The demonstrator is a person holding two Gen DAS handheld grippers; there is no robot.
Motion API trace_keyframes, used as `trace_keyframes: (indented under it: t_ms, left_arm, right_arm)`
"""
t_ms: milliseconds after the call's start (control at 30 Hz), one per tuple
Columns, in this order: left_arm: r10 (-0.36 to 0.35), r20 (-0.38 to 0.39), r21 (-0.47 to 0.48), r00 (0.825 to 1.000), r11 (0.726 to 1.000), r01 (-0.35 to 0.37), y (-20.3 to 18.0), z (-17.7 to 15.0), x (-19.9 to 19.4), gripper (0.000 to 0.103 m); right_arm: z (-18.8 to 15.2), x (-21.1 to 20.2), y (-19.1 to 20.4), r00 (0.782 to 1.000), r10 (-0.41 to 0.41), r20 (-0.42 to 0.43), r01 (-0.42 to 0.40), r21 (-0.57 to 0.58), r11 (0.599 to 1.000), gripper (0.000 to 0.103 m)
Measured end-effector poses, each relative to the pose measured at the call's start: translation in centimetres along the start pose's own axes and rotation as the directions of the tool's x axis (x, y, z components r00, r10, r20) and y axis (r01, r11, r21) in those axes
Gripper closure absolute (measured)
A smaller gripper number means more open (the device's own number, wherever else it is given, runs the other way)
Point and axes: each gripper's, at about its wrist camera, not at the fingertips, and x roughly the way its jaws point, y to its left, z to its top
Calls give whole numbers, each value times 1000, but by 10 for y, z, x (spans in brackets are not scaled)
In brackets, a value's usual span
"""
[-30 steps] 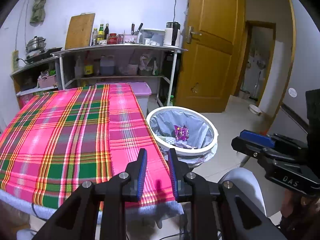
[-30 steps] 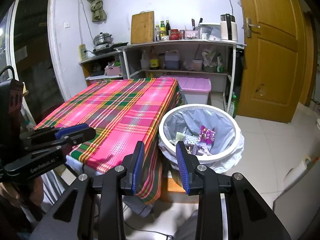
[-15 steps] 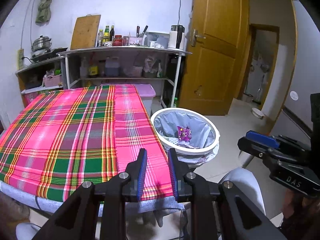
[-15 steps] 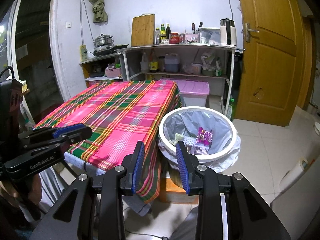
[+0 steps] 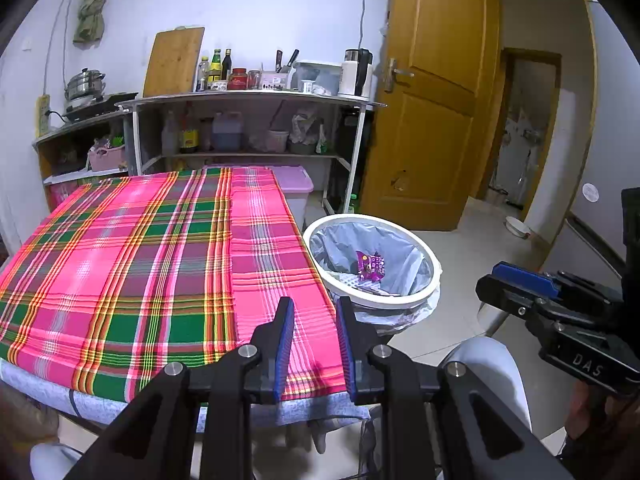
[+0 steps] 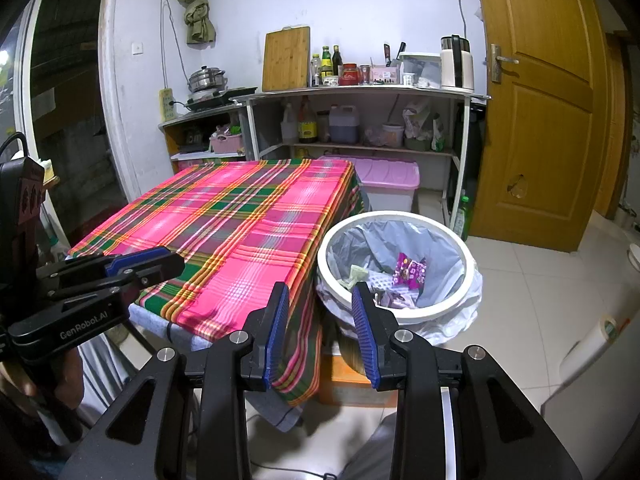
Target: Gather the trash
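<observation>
Nearby, left gripper (image 5: 312, 344) and right gripper (image 6: 322, 334) both parted, empty, poised over the near edge of the plaid tablecloth (image 5: 160, 252). Just beyond, beside the table, white bin (image 6: 400, 312) with purple wrapper (image 6: 410, 270) and other scraps already inside. Nothing visible left on the cloth. Possible trouble: snagging cloth, or bumping the bin rim and tipping it.

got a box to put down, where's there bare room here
The plaid cloth on the table is bare edge to edge. Floor tiles between bin and door are open. The shelves are crowded.
</observation>
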Motion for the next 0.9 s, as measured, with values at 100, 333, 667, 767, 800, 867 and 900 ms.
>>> trace_keyframes:
  t_ms: [100,333,667,767,800,867,900]
  left_arm:
    - [1,-1,1,1000,1000,-1,0,0,0,82]
    - [0,0,0,1000,1000,0,1,0,0,82]
    - [1,0,1,1000,1000,-1,2,0,0,82]
    - [1,-1,0,1000,1000,-1,2,0,0,82]
    - [1,-1,0,1000,1000,-1,2,0,0,82]
    - [1,-1,0,1000,1000,-1,2,0,0,82]
    - [1,-1,0,1000,1000,-1,2,0,0,82]
  right_arm:
    - [0,0,0,1000,0,-2,0,0,1000,69]
    - [0,0,-1,1000,1,-4,-1,2,1000,69]
    - [-1,1,-1,1000,1,-5,-1,2,1000,69]
    - [0,1,-1,1000,1,-6,-1,2,1000,69]
    - [0,0,-1,1000,1,-5,-1,2,1000,69]
    - [0,0,-1,1000,0,-5,0,2,1000,69]
    - [0,1,-1,1000,0,-6,0,3,1000,69]
